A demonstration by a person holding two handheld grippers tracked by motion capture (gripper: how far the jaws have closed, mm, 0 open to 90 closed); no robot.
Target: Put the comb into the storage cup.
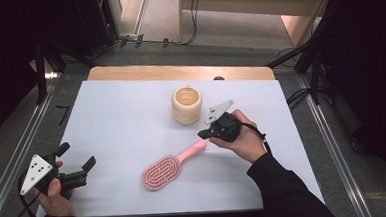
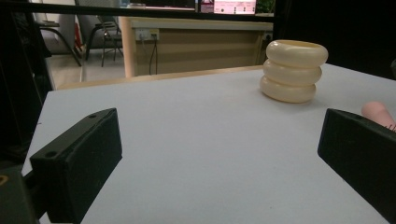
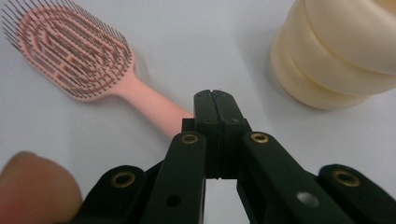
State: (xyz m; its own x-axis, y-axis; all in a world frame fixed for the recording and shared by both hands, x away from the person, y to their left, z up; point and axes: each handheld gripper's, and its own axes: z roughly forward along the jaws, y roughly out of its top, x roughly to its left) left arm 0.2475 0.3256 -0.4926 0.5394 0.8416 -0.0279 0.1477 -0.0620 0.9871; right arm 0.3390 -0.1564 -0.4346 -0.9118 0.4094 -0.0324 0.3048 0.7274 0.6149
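currently the right gripper (image 3: pixel 215 100) has its jaws together, empty, tips at the handle end of the brush (image 1: pixel 168 167), mid-table, probably to nudge it. left gripper (image 1: pixel 76 163) rests near left, jaws apart, waiting. cup (image 1: pixel 187 105) stands beyond.

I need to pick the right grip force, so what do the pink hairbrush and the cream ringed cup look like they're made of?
The hairbrush looks like matte moulded plastic: even pink colour, slotted head, thin stiff bristles. The ringed cup has a smooth, softly glossy cream surface with rounded stacked bulges; that could be plastic, silicone or glazed ceramic, and the pictures don't settle which.
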